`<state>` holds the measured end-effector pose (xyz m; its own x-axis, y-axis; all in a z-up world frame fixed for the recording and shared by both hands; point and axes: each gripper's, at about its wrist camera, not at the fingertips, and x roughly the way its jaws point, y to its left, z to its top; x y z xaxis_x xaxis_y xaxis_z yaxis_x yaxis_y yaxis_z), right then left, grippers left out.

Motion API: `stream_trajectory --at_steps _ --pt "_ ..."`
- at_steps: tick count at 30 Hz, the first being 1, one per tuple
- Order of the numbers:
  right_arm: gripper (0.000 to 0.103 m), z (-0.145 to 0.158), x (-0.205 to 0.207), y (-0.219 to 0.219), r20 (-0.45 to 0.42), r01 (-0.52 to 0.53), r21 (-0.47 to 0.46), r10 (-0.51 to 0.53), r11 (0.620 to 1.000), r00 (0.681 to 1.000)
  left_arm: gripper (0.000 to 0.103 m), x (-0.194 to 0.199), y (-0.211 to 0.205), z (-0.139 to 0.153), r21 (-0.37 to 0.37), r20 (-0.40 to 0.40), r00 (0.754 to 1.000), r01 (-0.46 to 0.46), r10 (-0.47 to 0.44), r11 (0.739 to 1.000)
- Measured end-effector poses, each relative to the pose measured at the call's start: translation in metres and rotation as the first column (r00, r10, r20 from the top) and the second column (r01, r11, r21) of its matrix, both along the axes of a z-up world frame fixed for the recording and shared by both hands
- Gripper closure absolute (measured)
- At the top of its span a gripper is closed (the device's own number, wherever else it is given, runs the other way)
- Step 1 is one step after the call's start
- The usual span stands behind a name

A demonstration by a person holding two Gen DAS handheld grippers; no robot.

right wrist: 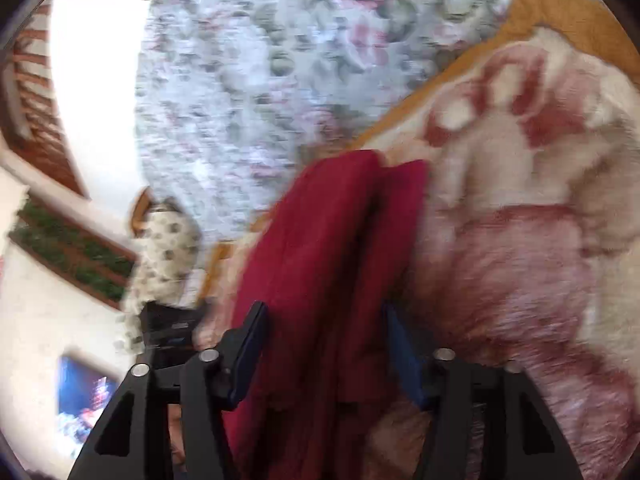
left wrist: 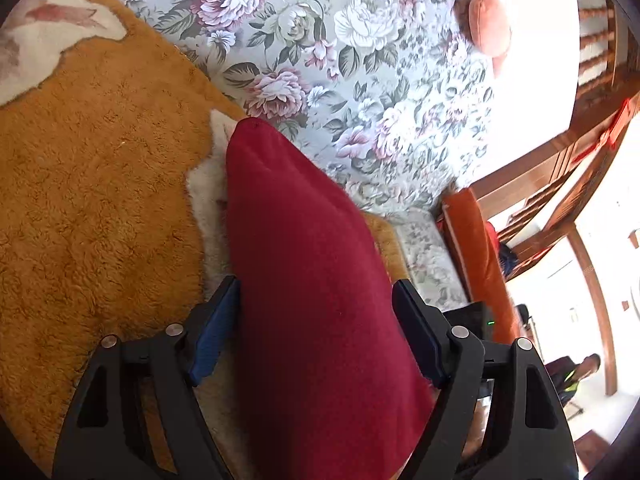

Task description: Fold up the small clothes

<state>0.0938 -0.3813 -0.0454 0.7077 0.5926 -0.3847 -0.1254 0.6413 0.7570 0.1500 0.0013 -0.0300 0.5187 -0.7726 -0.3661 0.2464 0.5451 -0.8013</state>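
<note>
In the left wrist view, sharp and clear, an orange plush blanket [left wrist: 100, 200] fills the left side, a floral bedsheet [left wrist: 360, 80] lies beyond it, and a round orange cushion [left wrist: 486, 20] sits at the far right by wooden furniture. The red garment [left wrist: 312, 280] runs up the middle between the 2 fingers of the left claw [left wrist: 316, 320], which stands apart, its blue pads [left wrist: 212, 336] at the cloth's edges without squeezing it.

The right wrist view is blurred. It alone shows the blanket's cream and pink pattern [right wrist: 520, 200] on the right. The garment [right wrist: 320, 280] here appears as 2 folds between the right claw [right wrist: 324, 344]; whether its pads press the cloth I cannot tell. Both claws point slightly downward toward the bed.
</note>
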Motion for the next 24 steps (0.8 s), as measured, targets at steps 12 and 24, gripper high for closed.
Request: stream_trajectory --at_steps 12,24 --pt "0.072 0.033 -0.002 0.023 0.09 0.055 -0.152 -0.041 0.987 0.995 0.069 -0.012 -0.009 0.022 0.14 0.139 0.988 -0.089 0.07 0.986" --pt "0.073 0.056 0.038 0.05 0.189 0.297 -0.179 -0.264 0.938 0.946 0.052 0.042 -0.009 0.027 0.443 0.117 0.984 -0.171 0.132 0.88"
